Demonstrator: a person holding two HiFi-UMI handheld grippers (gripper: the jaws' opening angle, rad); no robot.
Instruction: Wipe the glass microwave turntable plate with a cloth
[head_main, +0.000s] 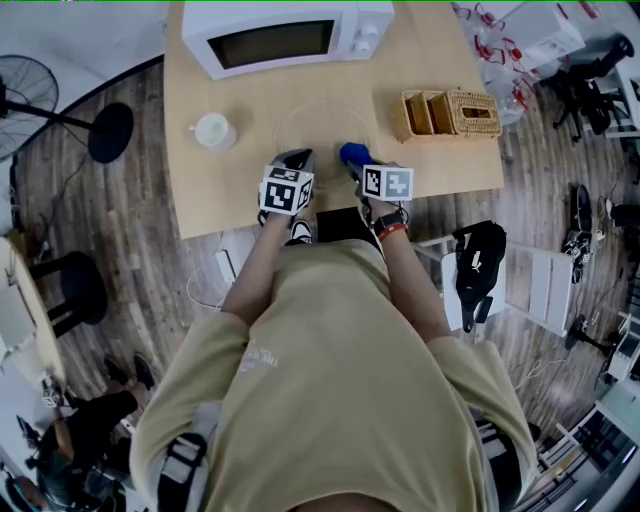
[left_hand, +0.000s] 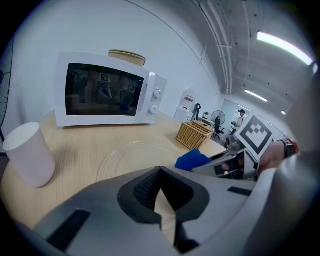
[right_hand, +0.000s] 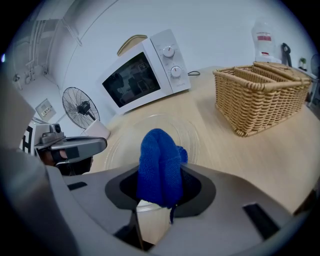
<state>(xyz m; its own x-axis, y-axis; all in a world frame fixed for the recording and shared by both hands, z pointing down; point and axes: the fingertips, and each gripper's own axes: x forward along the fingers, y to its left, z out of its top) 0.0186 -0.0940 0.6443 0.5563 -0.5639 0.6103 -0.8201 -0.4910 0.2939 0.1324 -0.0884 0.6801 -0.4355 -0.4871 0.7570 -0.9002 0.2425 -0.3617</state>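
Note:
The clear glass turntable plate (head_main: 322, 125) lies flat on the wooden table (head_main: 240, 190) in front of the microwave. It also shows in the left gripper view as the plate (left_hand: 132, 152) and in the right gripper view as the plate (right_hand: 125, 140). My right gripper (head_main: 354, 162) is shut on a folded blue cloth (right_hand: 159, 160), held just over the plate's near right rim. The cloth (left_hand: 192, 160) sticks out past the jaws. My left gripper (head_main: 294, 158) hovers at the plate's near left rim, jaws together, holding nothing.
A white microwave (head_main: 290, 35) stands at the table's far edge with its door closed. A white cup (head_main: 213, 130) sits left of the plate and a wicker basket (head_main: 450, 112) to its right. A floor fan (head_main: 25, 95) and a folding chair (head_main: 540, 285) flank the table.

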